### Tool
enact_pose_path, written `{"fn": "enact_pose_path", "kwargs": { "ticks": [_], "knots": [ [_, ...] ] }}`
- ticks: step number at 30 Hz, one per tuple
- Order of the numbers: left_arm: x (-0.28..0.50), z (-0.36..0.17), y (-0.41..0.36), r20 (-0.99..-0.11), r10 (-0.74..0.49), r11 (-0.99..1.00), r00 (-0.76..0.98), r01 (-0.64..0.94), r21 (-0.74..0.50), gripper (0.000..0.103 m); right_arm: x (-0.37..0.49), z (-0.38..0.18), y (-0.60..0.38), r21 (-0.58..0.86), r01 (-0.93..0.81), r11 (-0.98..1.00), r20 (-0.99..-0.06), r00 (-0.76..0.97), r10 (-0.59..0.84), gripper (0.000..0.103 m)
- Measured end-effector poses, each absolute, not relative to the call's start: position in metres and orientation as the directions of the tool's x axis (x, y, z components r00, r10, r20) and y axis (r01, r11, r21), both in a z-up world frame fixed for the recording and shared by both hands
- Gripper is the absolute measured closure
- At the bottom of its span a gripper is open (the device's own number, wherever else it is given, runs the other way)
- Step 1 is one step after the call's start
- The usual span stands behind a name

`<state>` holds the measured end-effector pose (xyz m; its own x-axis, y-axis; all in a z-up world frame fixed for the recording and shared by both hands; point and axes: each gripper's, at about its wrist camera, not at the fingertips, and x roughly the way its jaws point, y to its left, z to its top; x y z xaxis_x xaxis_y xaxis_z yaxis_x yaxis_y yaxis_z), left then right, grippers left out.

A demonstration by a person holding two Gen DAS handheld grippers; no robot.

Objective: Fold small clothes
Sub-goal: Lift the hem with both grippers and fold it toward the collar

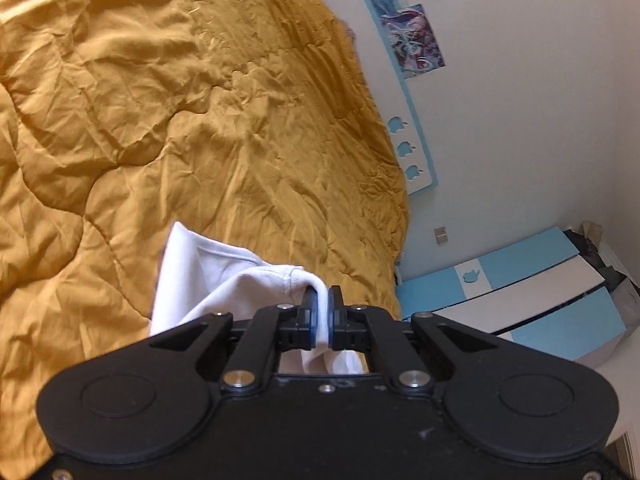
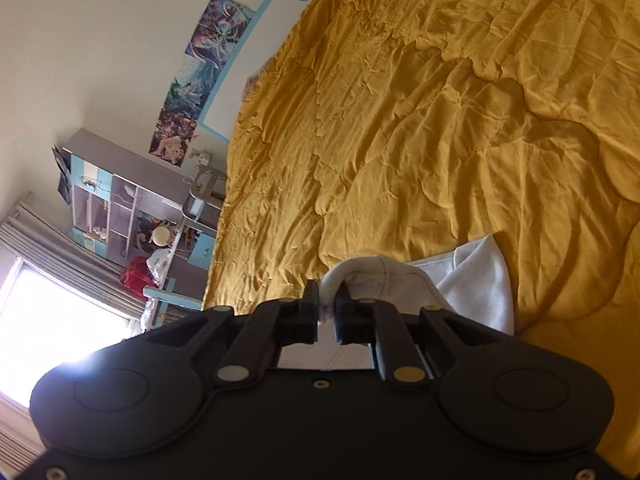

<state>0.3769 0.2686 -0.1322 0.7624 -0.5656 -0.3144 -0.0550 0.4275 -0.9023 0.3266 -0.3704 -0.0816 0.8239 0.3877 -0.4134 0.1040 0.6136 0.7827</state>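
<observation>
Beside the mustard quilt (image 1: 160,120), cabinet (image 1: 540,292) left view, shelves (image 2: 116,208) right

Right gripper (image 2: 327,304) clamped on white garment (image 2: 476,276) above yellow quilt (image 2: 420,120)

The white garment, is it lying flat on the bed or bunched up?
Bunched up, not flat. The white garment hangs in loose folds over the yellow quilt, pinched in both the left gripper and right gripper.

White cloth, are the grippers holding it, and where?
Yes. Left gripper and right gripper each pinch a bunched hem of the white cloth.
</observation>
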Motion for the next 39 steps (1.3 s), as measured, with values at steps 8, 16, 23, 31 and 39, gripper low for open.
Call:
{"fn": "enact_pose_path", "kwargs": {
  "ticks": [8, 16, 23, 31, 39],
  "knots": [
    [0.343, -0.130, 0.309, -0.293, -0.517, 0.459, 0.805, -0.028, -0.888, 0.078, 0.288, -0.087, -0.382, 0.754, 0.062, 0.653, -0.372, 0.861, 0.348, 0.053],
    [0.237, -0.144, 0.284, -0.543, -0.478, 0.773, 0.690, 0.038, -0.633, 0.072, 0.176, -0.102, -0.374, 0.457, -0.039, 0.889, -0.532, 0.789, 0.308, 0.053],
    [0.239, -0.167, 0.268, -0.605, -0.477, 0.806, 0.637, 0.043, -0.590, 0.071, 0.157, -0.121, -0.380, 0.481, -0.009, 0.877, -0.546, 0.779, 0.308, 0.049],
    [0.240, -0.165, 0.264, -0.556, -0.510, 0.760, 0.656, 0.042, -0.648, 0.097, 0.175, -0.133, -0.366, 0.495, -0.025, 0.868, -0.567, 0.748, 0.345, 0.089],
    [0.223, -0.139, 0.277, -0.455, -0.539, 0.689, 0.709, 0.060, -0.722, 0.099, 0.159, -0.113, -0.375, 0.535, -0.050, 0.843, -0.494, 0.791, 0.361, 0.098]
  ]
}}
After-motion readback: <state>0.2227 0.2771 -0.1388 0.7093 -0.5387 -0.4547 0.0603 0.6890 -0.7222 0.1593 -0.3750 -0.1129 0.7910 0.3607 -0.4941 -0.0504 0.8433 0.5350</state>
